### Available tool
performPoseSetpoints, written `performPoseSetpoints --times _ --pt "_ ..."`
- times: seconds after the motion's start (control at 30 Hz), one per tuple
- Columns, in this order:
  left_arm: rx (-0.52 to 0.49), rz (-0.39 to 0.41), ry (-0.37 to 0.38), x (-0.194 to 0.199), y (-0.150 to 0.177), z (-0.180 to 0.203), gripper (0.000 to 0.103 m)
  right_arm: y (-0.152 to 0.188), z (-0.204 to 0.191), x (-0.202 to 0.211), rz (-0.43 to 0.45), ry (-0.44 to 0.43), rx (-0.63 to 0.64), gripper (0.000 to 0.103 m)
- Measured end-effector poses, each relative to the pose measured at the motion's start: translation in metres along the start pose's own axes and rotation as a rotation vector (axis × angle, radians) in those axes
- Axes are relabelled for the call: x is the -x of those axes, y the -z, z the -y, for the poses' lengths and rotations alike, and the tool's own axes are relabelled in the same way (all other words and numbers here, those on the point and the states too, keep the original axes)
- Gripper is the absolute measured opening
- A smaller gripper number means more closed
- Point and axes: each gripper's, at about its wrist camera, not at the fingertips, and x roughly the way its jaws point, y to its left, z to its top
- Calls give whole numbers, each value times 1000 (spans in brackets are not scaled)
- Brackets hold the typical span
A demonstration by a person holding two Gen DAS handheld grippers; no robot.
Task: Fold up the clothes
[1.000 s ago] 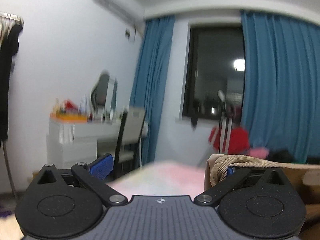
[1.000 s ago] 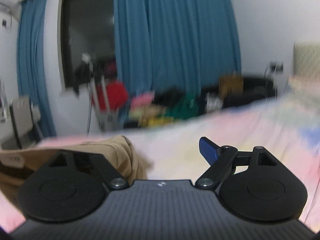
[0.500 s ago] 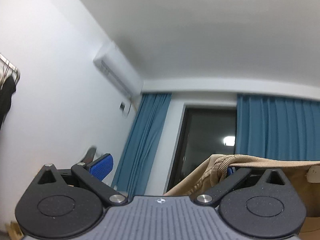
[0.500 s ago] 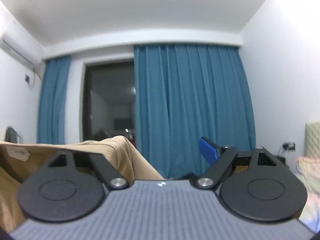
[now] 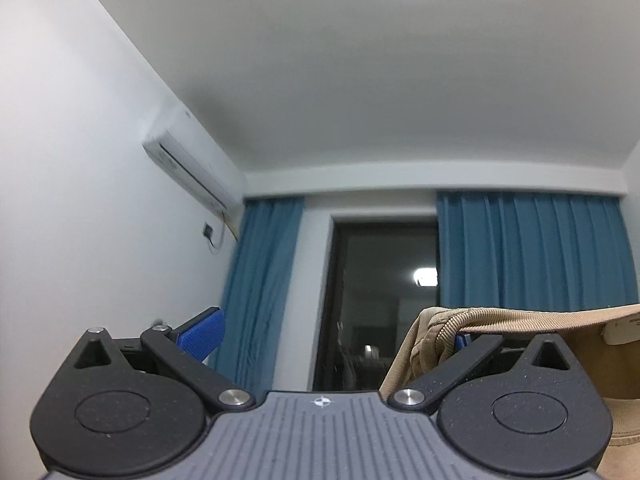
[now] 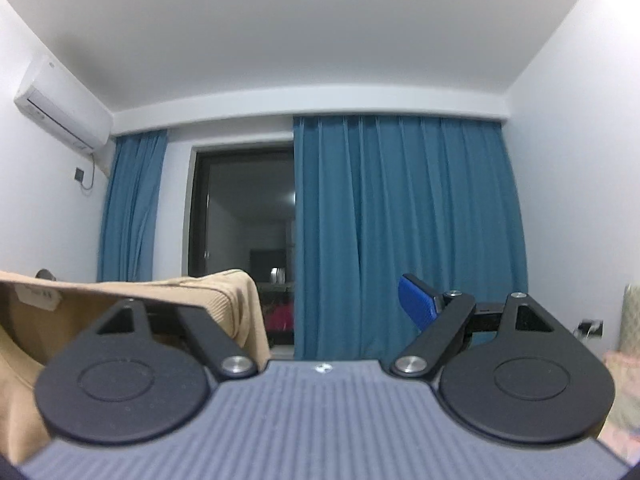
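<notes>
Between the two raised grippers, a tan knit garment (image 5: 520, 316) hangs in the air, its ribbed edge draped over the left gripper (image 5: 332, 334)'s right finger and over the right gripper (image 6: 332, 300)'s left finger. Both grippers' fingers are spread wide. Behind are blue curtains (image 6: 400, 220), a dark window (image 5: 384, 304) and a wall air conditioner (image 5: 188, 164).

We are seeing only a pastel, pink-patterned bed (image 6: 622, 392) edge at lower right; nothing visible is lying on it.
</notes>
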Motion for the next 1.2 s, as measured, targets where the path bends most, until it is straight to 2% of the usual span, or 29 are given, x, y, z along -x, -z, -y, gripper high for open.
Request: performPoseSetpoints --times 0.23,0.43,0.5,0.6,0.7,0.87,0.97,1.1,1.2 --pt "-59 -139 -7 -81 102 13 103 82 -8 -86 -130 18 26 83" --pt "-146 -229 -43 -183 203 42 103 153 -15 -159 -241 34 48 83" --pt "-155 -275 -50 -221 248 54 103 180 -18 -188 -281 43 62 83" --pt "-175 -355 -65 -272 326 71 103 238 -26 -254 -354 74 113 83" --pt "-209 -437 -73 -316 418 87 103 309 -27 -315 -435 86 123 83" --pt "-294 -583 -60 -364 572 104 103 432 -20 -388 -571 75 64 83" --pt "-339 -671 -52 -379 647 109 103 496 -20 -419 -676 58 77 83" --pt "-374 -802 -24 -385 720 116 103 562 -25 -455 -859 12 136 83" --pt "-443 -923 16 -395 744 126 102 583 -35 -471 -1014 -101 212 83"
